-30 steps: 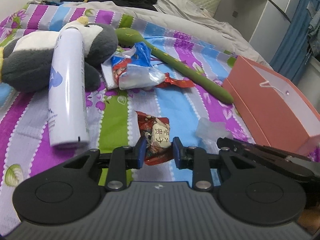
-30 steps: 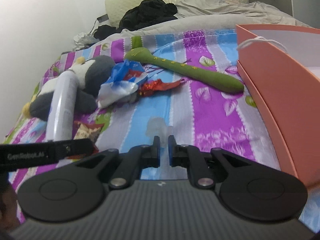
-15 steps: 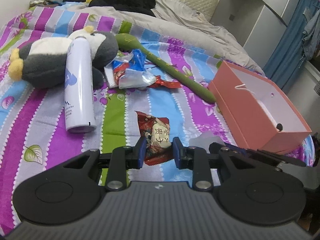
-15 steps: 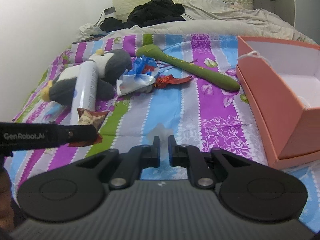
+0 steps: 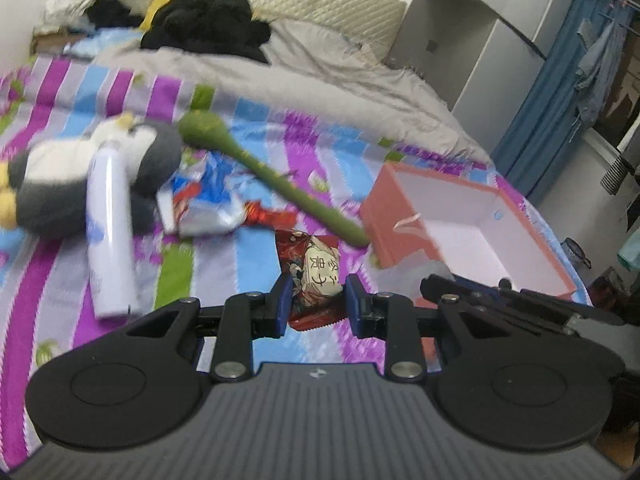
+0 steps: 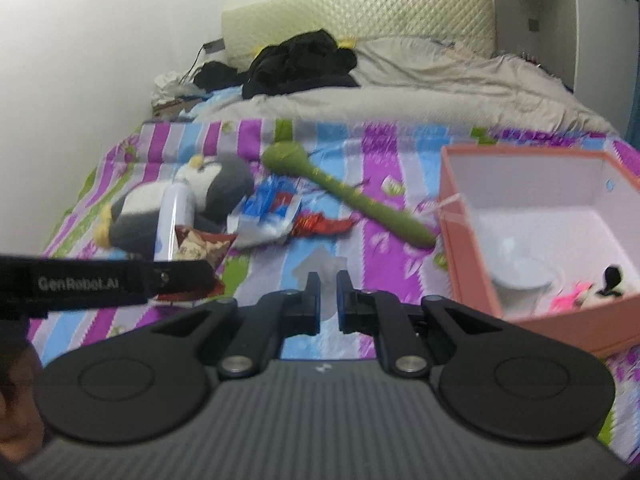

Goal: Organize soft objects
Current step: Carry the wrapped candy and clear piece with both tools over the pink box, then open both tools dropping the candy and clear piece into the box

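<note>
My left gripper (image 5: 316,300) is shut on a red snack packet (image 5: 314,276) and holds it above the striped bedspread; the packet also shows in the right wrist view (image 6: 202,246). My right gripper (image 6: 325,300) is shut on a clear soft plastic piece (image 6: 320,268), which also shows in the left wrist view (image 5: 412,270). A pink open box (image 6: 532,240) lies to the right, with a white item and a pink and black item inside. A penguin plush (image 5: 44,180), a green plush stick (image 5: 276,180) and a white spray can (image 5: 110,228) lie on the bed.
Blue, white and red wrappers (image 5: 208,208) lie between the plush and the green stick. Black clothes (image 6: 300,60) and a grey duvet (image 6: 420,92) cover the bed's far end. A wardrobe (image 5: 488,40) and a blue curtain (image 5: 556,92) stand to the right.
Both grippers have risen well above the bed and moved toward the pink box, each carrying its item. The box's inside has come into view.
</note>
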